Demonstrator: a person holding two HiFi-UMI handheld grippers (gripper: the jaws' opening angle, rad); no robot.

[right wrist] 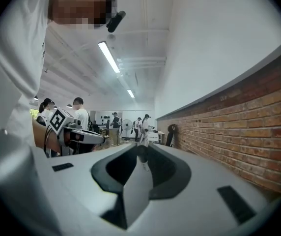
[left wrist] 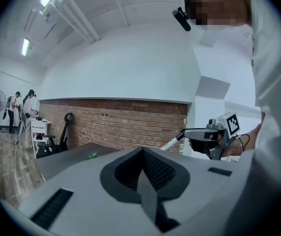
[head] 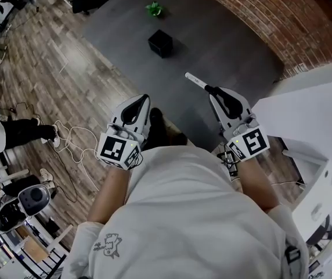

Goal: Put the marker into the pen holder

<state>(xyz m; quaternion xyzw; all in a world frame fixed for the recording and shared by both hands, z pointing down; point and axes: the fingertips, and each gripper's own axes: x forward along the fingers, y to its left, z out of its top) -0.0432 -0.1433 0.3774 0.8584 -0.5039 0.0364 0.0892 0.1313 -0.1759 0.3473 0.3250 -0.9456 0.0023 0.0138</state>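
The right gripper (head: pixel 213 90) clamps the marker (head: pixel 196 81), whose long axis points ahead-left toward the holder (head: pixel 161 42), well apart on the table (head: pixel 224 45); the left gripper (head: pixel 140 104) is closed, empty.

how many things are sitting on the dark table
2. A black pen holder near the middle of the dark table, a small green thing beyond it by the far edge. The marker is in the right gripper.
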